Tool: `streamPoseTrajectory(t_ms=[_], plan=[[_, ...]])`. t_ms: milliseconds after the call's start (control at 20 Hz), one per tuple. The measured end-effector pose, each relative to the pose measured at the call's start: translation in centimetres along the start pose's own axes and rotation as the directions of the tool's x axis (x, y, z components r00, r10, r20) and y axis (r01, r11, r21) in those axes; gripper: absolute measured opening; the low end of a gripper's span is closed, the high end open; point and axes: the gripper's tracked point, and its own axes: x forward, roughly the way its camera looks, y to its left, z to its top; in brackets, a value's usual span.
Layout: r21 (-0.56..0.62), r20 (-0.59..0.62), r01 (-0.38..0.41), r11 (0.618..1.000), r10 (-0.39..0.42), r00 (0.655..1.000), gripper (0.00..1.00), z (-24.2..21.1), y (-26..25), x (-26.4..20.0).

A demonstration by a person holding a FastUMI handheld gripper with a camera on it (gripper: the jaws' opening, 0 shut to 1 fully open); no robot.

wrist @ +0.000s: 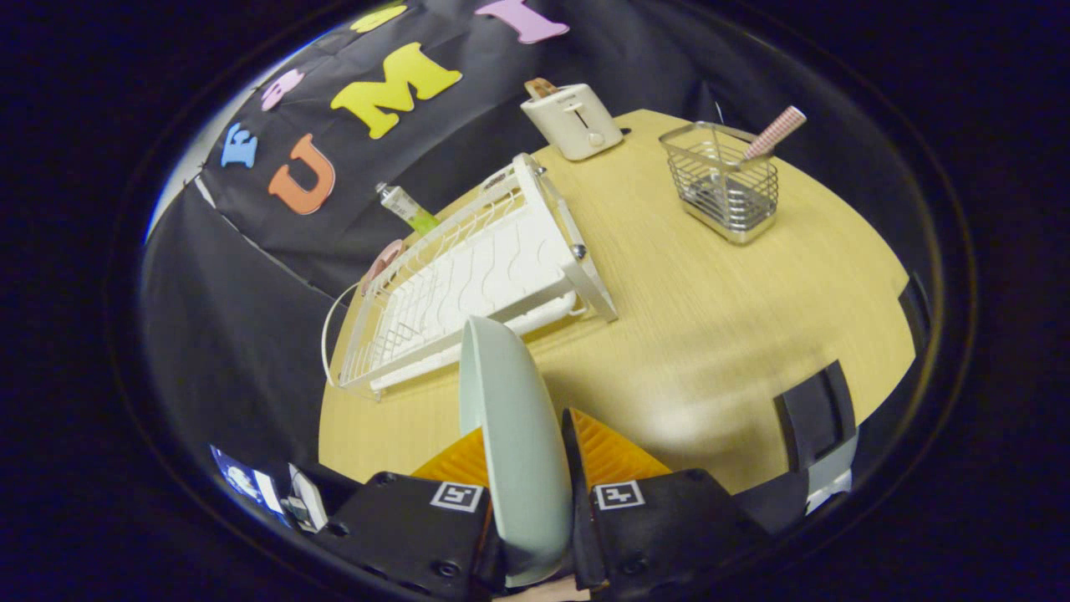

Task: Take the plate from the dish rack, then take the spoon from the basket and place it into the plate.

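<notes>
A pale green plate (517, 443) stands on edge between the two fingers of my gripper (528, 458), which is shut on it and holds it above the wooden table (710, 334). Just beyond the plate sits the white dish rack (476, 284), with its wire slots bare. Further off, to the right of the rack, a metal wire basket (723, 182) holds a spoon; its pink checked handle (775, 132) sticks up out of the basket's far corner.
A cream toaster (573, 119) stands at the table's far edge behind the rack. A green-and-white tube (407, 207) and a pink round thing (383, 261) lie beside the rack's far side. A dark clamp-like block (815, 422) sits at the near right table edge.
</notes>
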Motion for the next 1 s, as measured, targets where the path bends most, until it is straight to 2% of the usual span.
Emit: streamPoseTrajectory(t_ms=[150, 250, 600, 800, 900, 1000], plan=[[0.11, -0.013, -0.082, 0.991, 0.084, 0.996, 0.36, -0.7, -0.3, 1.5], [0.138, -0.024, -0.096, 0.986, 0.1, 0.995, 0.37, -0.8, -1.0, 2.2], [0.102, -0.026, -0.112, 0.988, 0.115, 0.993, 0.54, -0.1, -1.8, 3.3], [0.011, 0.032, -0.127, 0.992, 0.126, 0.992, 0.58, 1.5, -1.4, 2.1], [-0.086, 0.123, -0.076, 0.993, 0.086, 0.989, 0.62, 2.9, -2.1, 0.7], [-0.203, 0.245, 0.014, 0.979, 0.037, 0.969, 0.69, 4.9, -3.2, -1.2]])
